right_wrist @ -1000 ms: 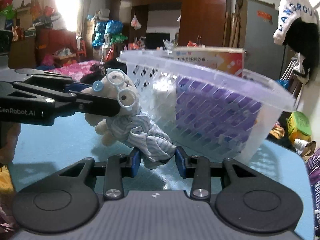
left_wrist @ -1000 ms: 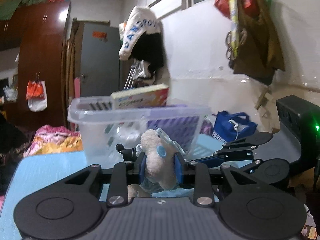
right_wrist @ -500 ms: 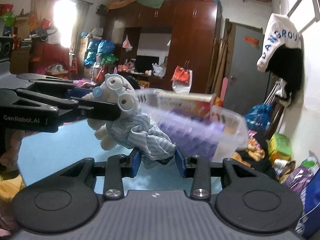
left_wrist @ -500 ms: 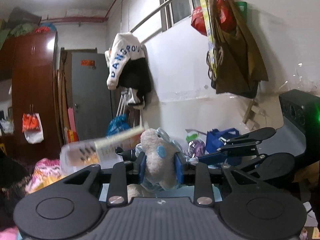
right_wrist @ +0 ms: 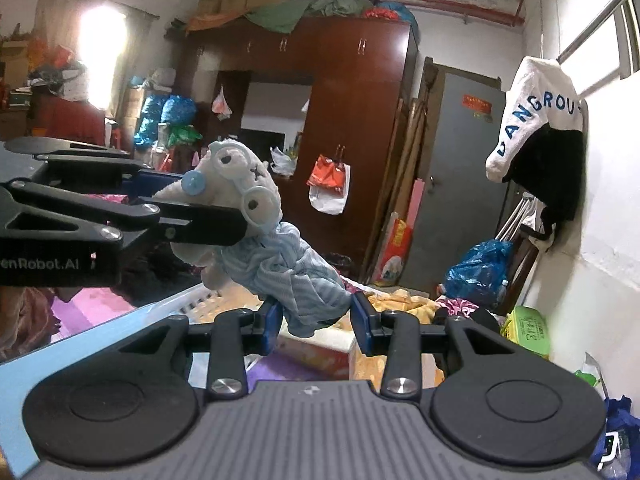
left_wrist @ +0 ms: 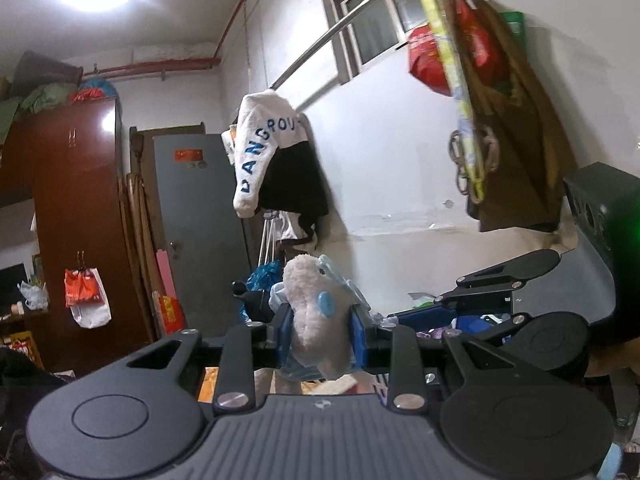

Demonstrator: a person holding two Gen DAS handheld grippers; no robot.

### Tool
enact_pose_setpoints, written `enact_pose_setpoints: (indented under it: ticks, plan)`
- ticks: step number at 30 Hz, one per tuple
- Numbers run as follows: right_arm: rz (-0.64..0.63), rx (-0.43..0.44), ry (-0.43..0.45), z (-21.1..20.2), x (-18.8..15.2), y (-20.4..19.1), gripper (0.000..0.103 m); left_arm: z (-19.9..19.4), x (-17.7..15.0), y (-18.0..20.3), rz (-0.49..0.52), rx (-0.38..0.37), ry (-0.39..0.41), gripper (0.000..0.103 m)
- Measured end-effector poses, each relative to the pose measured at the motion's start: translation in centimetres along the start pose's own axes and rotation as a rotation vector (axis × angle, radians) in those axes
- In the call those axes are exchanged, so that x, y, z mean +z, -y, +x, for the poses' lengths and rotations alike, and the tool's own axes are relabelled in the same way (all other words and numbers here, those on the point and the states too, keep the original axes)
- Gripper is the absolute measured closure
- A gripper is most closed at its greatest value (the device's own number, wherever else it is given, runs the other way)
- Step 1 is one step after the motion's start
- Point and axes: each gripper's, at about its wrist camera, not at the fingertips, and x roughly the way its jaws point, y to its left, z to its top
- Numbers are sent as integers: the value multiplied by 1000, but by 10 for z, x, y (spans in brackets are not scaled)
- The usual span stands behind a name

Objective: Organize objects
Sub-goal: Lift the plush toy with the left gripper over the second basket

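A white plush toy (left_wrist: 316,320) with blue glasses and a striped blue gown is held in the air by both grippers. My left gripper (left_wrist: 320,338) is shut on its head. My right gripper (right_wrist: 316,320) is shut on the gown's lower end (right_wrist: 308,300). In the right wrist view the toy's head (right_wrist: 236,184) sits in the left gripper's fingers (right_wrist: 192,220). The clear plastic basket (right_wrist: 200,300) lies low behind the right gripper, mostly hidden, with a box (right_wrist: 316,354) in it.
The blue table (right_wrist: 80,344) edge shows at lower left in the right wrist view. A dark red wardrobe (right_wrist: 340,120), a grey door (left_wrist: 200,240) and a white wall with hanging clothes (left_wrist: 272,160) stand beyond. Bags (right_wrist: 476,272) and clutter lie on the floor.
Both grippers have risen together with the toy. The basket has dropped from mid-view to the bottom edge, and more ceiling and wall show.
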Motion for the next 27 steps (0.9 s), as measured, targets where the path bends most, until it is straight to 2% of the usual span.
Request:
enact_pose_setpoints:
  ticks: [4, 12, 23, 26, 27]
  plan:
    - [-18, -6, -43, 25, -1, -3, 62, 21, -9, -20, -38, 13, -36, 69]
    - [-40, 0, -110, 42, -9, -17, 62, 39, -29, -48, -116, 27, -85, 69]
    - [-68, -1, -133, 41, -5, -21, 62, 44, -30, -51, -127, 51, -106, 69]
    - [-80, -17, -129, 43, -3, -21, 60, 50, -31, -49, -122, 59, -130, 62]
    - [-88, -25, -128, 42, -4, -22, 58, 52, -34, -49, -121, 60, -139, 56]
